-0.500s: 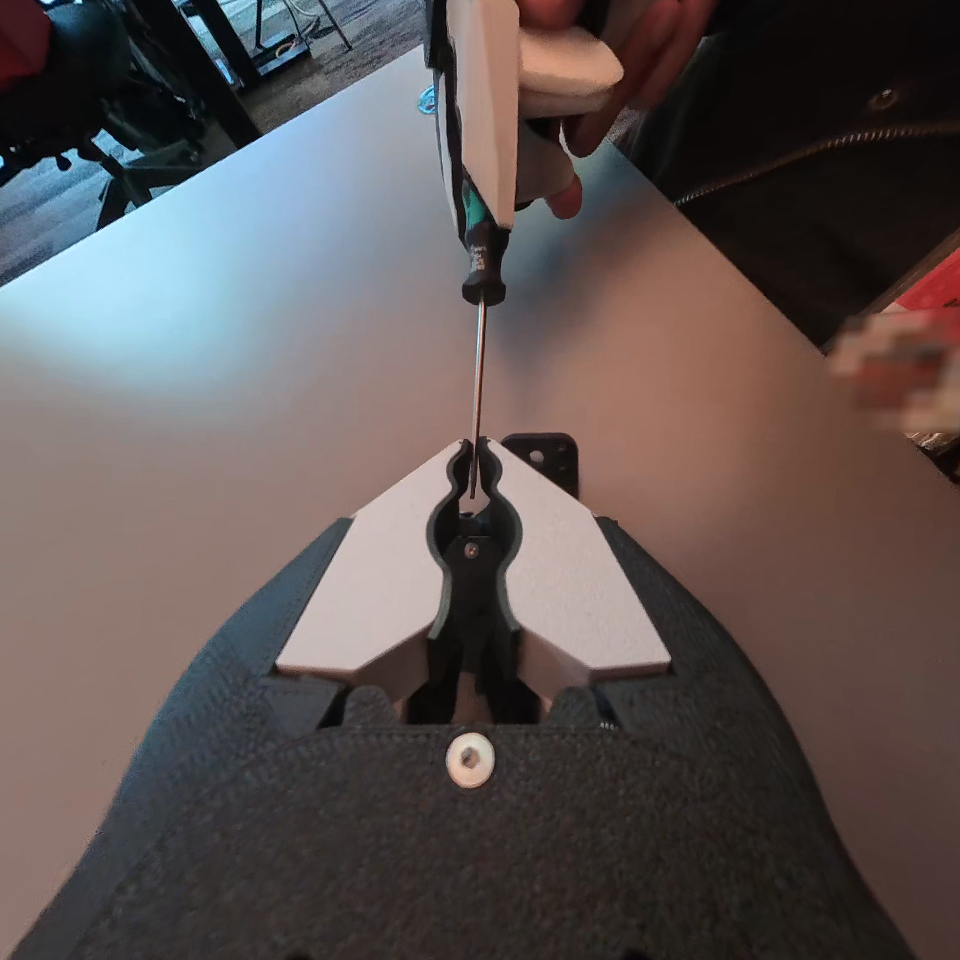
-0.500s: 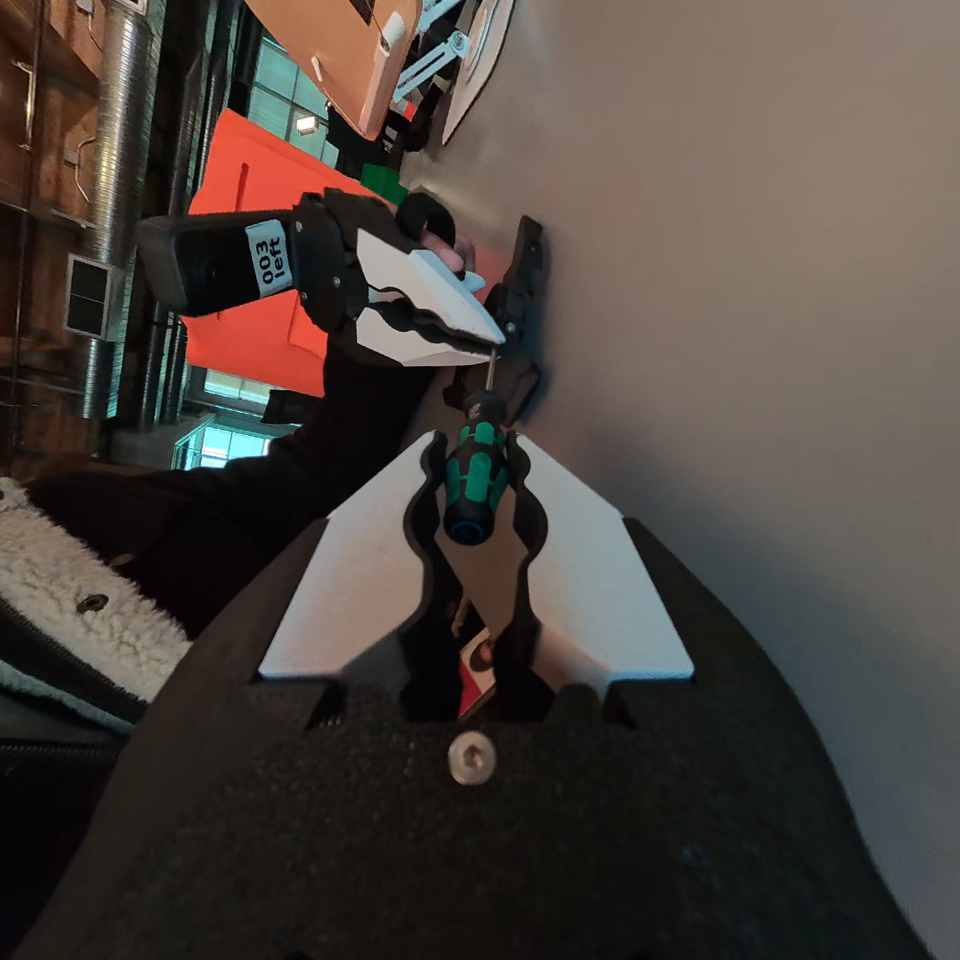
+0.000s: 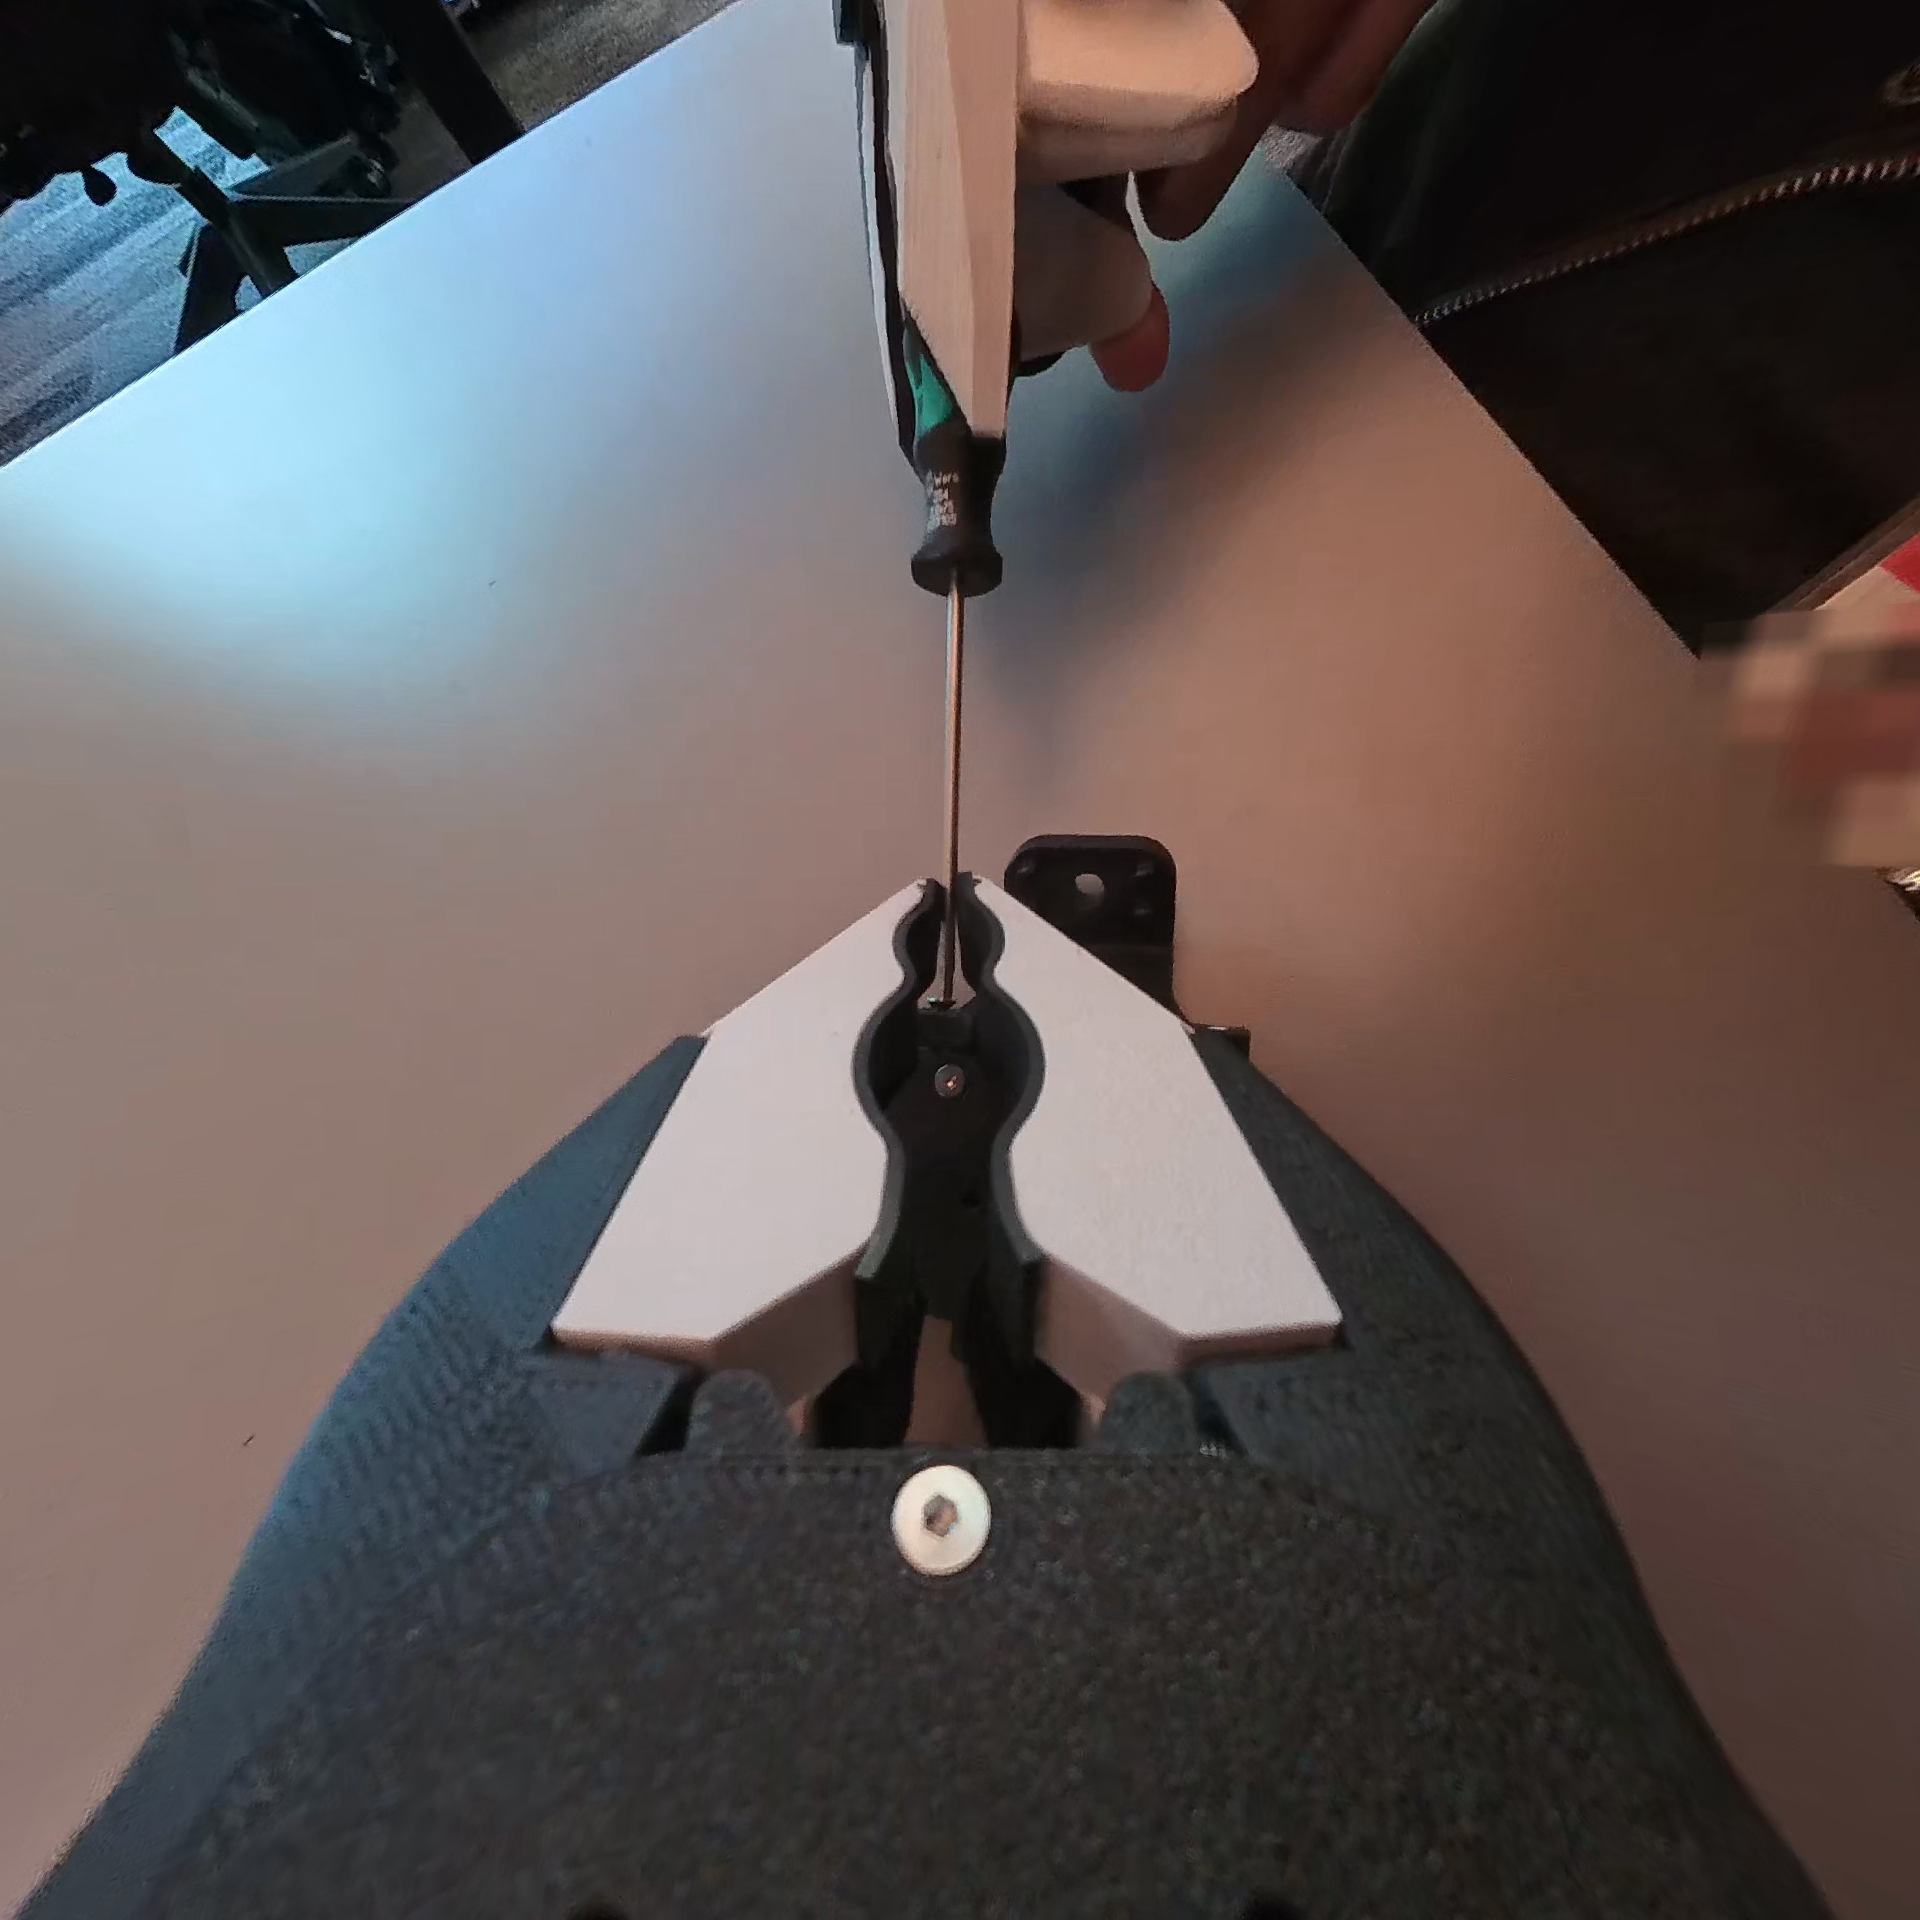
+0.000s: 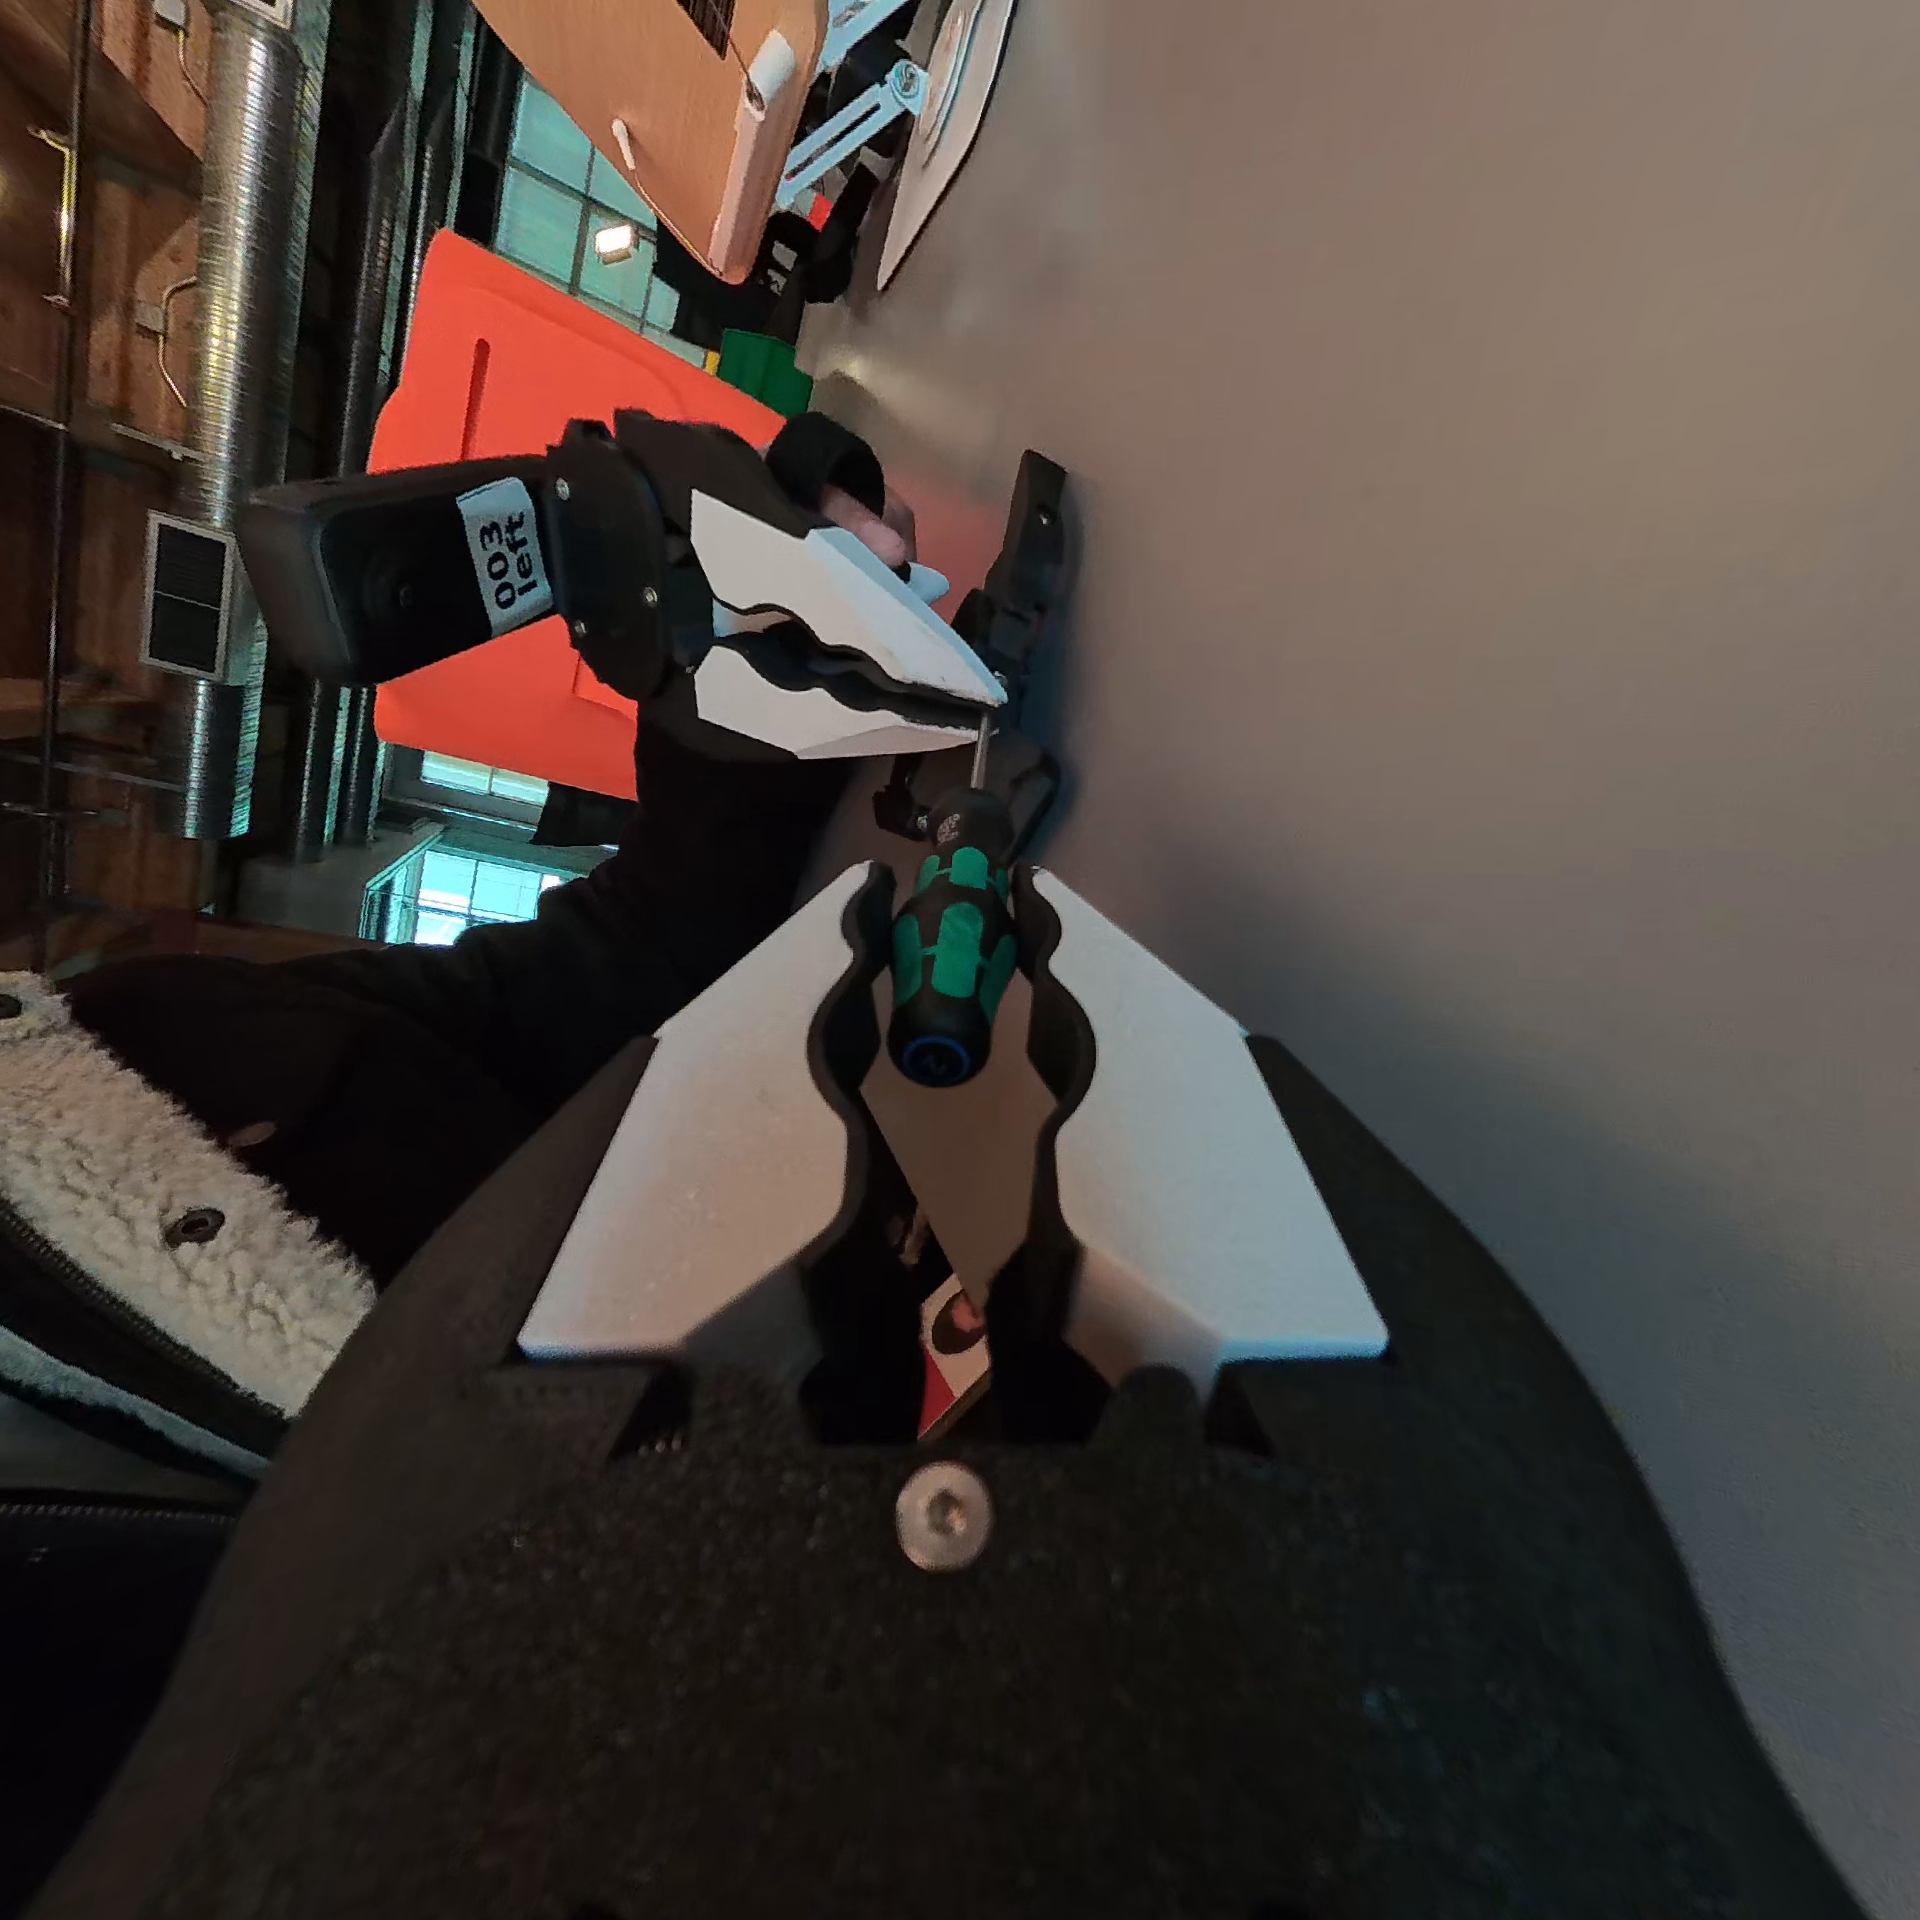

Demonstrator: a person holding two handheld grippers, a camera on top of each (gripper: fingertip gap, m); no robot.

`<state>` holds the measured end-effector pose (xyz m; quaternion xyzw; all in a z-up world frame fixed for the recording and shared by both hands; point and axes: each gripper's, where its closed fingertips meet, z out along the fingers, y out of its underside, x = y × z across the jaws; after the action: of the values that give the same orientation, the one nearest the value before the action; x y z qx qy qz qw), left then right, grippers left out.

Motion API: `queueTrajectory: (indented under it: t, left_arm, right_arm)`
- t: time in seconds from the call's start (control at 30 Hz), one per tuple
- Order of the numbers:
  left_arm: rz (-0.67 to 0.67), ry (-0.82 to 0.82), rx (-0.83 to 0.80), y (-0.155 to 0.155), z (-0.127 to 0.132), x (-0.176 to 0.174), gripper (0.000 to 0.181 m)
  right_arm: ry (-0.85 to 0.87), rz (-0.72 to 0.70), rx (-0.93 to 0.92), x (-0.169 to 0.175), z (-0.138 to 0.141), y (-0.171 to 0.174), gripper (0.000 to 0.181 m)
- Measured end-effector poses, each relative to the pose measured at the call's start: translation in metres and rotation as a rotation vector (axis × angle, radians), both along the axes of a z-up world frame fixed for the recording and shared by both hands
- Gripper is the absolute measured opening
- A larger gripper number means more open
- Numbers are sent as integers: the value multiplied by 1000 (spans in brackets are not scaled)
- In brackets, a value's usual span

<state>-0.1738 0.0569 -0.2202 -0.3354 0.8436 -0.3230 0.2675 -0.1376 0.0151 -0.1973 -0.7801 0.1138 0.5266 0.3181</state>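
Fingers of our left gripper [image 3: 948, 904] are pressed together on a black bracket [image 3: 1101, 914], a printed part that rests on the grey worktop [image 3: 436, 748]. In the left wrist view the bracket's plate with its small holes shows just beyond and to the right of the white fingertips, and a narrower black piece with a small screw [image 3: 948, 1083] sits in the hollow between the fingers. A thin steel shaft comes down from above and passes between the fingertips; its tip ends just above that screw, though we cannot tell whether it touches anything there.

That shaft belongs to a screwdriver [image 4: 951, 966] with a green and black handle, and our right gripper [image 4: 951, 894] is clamped on the handle, one white finger on each side of it. In the right wrist view the handle's blue-ringed end points back at the camera, and the shaft runs on toward the bracket, where the left gripper's white fingers meet it. The bracket stands against the worktop, which fills the right side of that tilted view. To the left of the bracket we see the left gripper's black body with a white label, a dark sleeve [image 4: 665, 935], an orange panel [image 4: 499, 416] farther off and a fleece-lined jacket [image 4: 145, 1174] at the lower left.
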Motion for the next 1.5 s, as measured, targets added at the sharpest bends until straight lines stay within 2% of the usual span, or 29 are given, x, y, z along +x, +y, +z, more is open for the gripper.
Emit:
queueTrajectory:
  t: [0.5, 0.6, 0.67, 0.73, 0.77, 0.87, 1.07, 1.17, 1.27, 1.5]
  left_arm:
    - [34, 32, 40, 4, -3, 0, 3]
    - [46, 72, -50, 1, 2, -6, 6]
    - [76, 106, -137, 7, 13, -11, 35]
    - [89, 111, -220, 16, 23, -23, 55]
    - [101, 123, -250, 21, 23, -29, 68]
    - [146, 117, -264, 33, 13, -40, 90]
    - [120, 79, -202, 24, 1, -43, 89]
    - [107, 85, -209, 22, 1, -44, 86]
    - [81, 100, -242, 17, 0, -47, 73]
    - [85, 96, -259, 18, 0, -47, 72]
  right_arm:
    - [39, 9, -16, 0, -4, 3, 23]
    - [71, 14, -5, 0, -1, 4, 23]
    - [102, 14, 0, 1, 1, 4, 23]
    - [111, 18, 17, 3, 4, 4, 23]
    - [110, 17, 27, 5, 4, 4, 23]
    - [100, 17, 19, 8, 0, 4, 23]
    - [112, 17, -3, 7, -5, 4, 23]
    - [121, 16, -3, 7, -4, 5, 23]
    - [128, 20, -5, 6, -4, 6, 23]
    - [116, 26, -18, 5, -7, 5, 23]
